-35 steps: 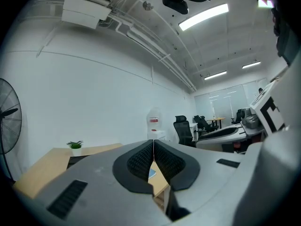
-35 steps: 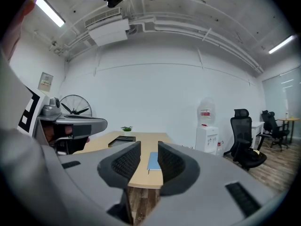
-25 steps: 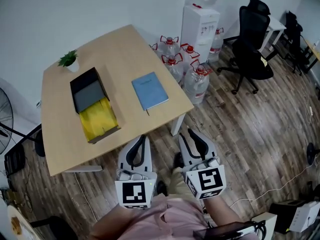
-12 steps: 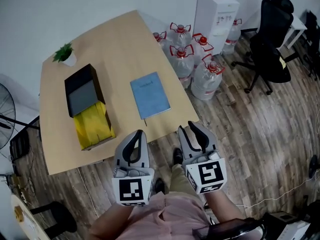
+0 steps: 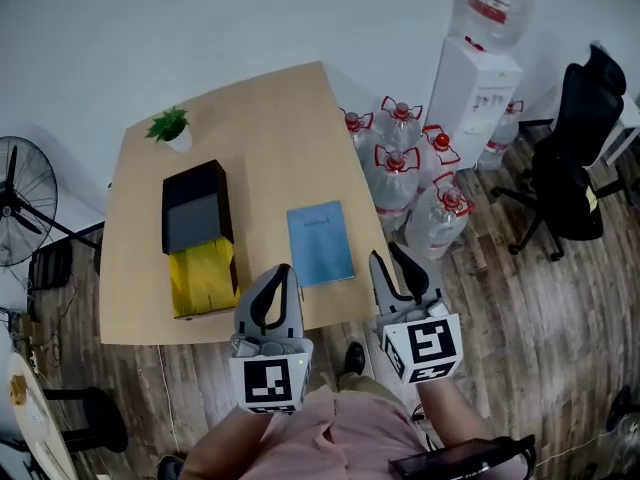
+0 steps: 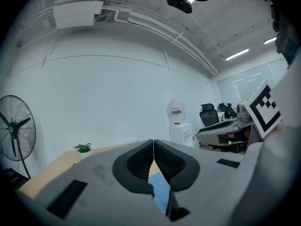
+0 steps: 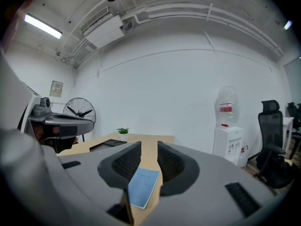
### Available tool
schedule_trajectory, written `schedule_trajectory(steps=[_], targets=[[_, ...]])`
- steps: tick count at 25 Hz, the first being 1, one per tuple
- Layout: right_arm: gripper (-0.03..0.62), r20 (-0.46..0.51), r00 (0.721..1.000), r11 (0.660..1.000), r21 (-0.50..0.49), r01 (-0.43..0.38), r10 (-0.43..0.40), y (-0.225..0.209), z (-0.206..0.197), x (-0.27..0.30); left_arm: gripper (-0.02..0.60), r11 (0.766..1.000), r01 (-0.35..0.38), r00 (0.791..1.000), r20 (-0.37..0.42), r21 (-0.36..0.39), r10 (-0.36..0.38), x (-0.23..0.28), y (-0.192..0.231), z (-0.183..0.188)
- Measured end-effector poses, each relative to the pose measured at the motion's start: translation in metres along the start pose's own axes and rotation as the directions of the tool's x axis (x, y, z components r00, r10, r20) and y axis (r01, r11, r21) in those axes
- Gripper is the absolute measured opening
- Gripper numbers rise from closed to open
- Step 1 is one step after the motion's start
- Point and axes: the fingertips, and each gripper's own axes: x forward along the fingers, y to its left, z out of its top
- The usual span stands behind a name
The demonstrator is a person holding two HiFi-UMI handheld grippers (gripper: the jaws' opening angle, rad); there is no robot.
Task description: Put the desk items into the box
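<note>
A blue notebook (image 5: 320, 243) lies flat near the front edge of the wooden table (image 5: 270, 138). To its left is an open black box (image 5: 195, 215) with a grey inside and a yellow item (image 5: 203, 279) at its near end. My left gripper (image 5: 281, 272) hovers at the table's front edge, just left of the notebook, its jaws shut and empty. Off the table's front right corner, my right gripper (image 5: 400, 260) has a narrow gap between its jaws and holds nothing. The notebook (image 7: 143, 187) shows between the right jaws and also below the left gripper (image 6: 154, 142).
A small potted plant (image 5: 172, 128) stands at the table's far left corner. Several water bottles (image 5: 402, 158) and a white dispenser (image 5: 480, 88) stand on the floor to the right. An office chair (image 5: 580, 168) is at far right, a fan (image 5: 20, 198) at left.
The view has shifted and the table now sits closer and more central. Both grippers have come up to the table's front edge beside the notebook. Jaw states look unchanged.
</note>
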Motion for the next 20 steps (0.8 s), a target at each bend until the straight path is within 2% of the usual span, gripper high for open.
schedule_trajectory(steps=[4,8,14,20], targets=[[0.109,0.006,0.999,0.999,-0.033,-0.038,0.038,0.002,0.005,0.013,0.014,0.999,-0.045,0.999,0.029,0.002,0.045,0.004,0.01,0.005],[0.112,-0.025,0.997,0.996,-0.059,-0.071,0.07,0.008,0.0,0.031,0.014,0.997,-0.07,0.997,0.017,-0.014,0.07,0.014,0.024,-0.003],[0.118,-0.09,0.993,0.995,-0.058,-0.083,0.078,0.005,-0.012,0.067,0.014,0.996,-0.072,0.997,-0.017,-0.055,0.072,0.048,0.047,-0.02],[0.126,-0.182,0.98,0.997,-0.02,-0.081,0.076,-0.001,-0.042,0.104,0.014,0.997,-0.037,0.995,-0.098,-0.063,0.031,0.084,0.061,-0.057]])
